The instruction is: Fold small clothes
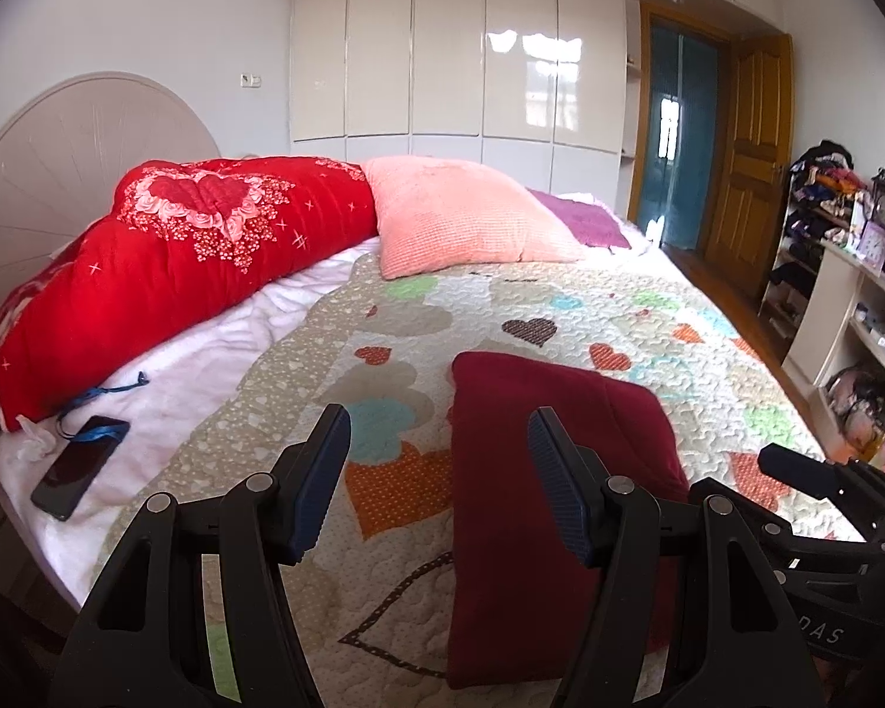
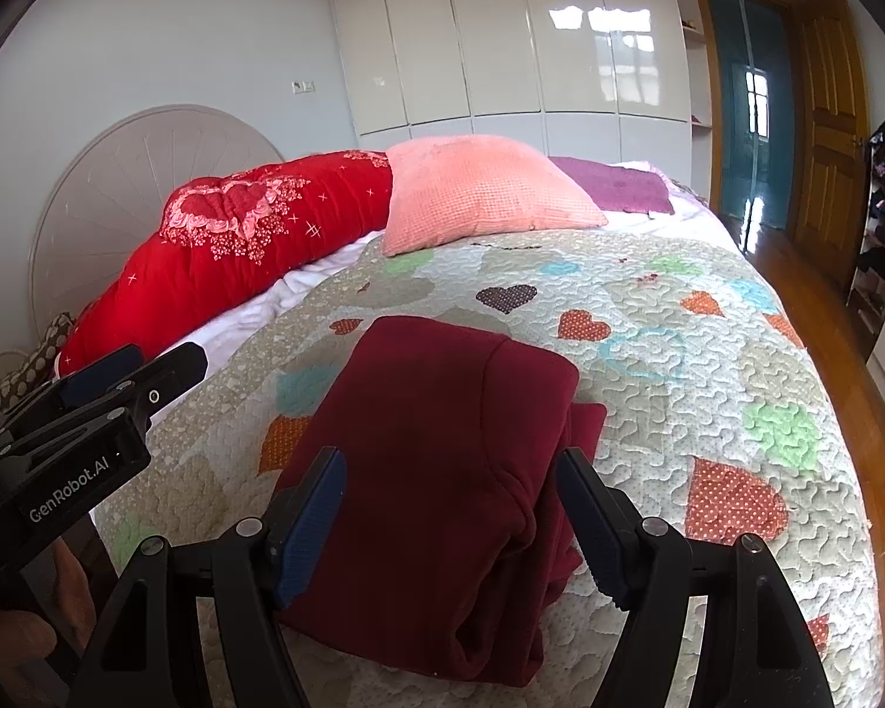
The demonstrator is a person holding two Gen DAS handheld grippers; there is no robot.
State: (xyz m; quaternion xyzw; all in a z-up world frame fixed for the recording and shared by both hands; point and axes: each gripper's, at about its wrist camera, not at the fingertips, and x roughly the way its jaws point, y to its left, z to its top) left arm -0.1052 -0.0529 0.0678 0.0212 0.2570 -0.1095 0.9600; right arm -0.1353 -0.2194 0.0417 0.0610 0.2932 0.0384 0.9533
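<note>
A dark red garment (image 1: 519, 507) lies folded into a long rectangle on the heart-patterned quilt (image 1: 619, 318). My left gripper (image 1: 439, 430) is open and empty, held above the quilt at the garment's left edge. My right gripper (image 2: 451, 472) is open and empty, held just above the near part of the garment (image 2: 436, 448), whose right side shows stacked folded layers. The right gripper also shows at the right edge of the left wrist view (image 1: 796, 466), and the left gripper shows at the left of the right wrist view (image 2: 135, 371).
A red floral duvet (image 1: 165, 271), a pink pillow (image 1: 466, 212) and a purple cloth (image 1: 584, 221) lie at the head of the bed. A phone (image 1: 79, 466) with a blue strap lies on the white sheet at left. Shelves (image 1: 855, 307) and a wooden door (image 1: 749, 165) stand at right.
</note>
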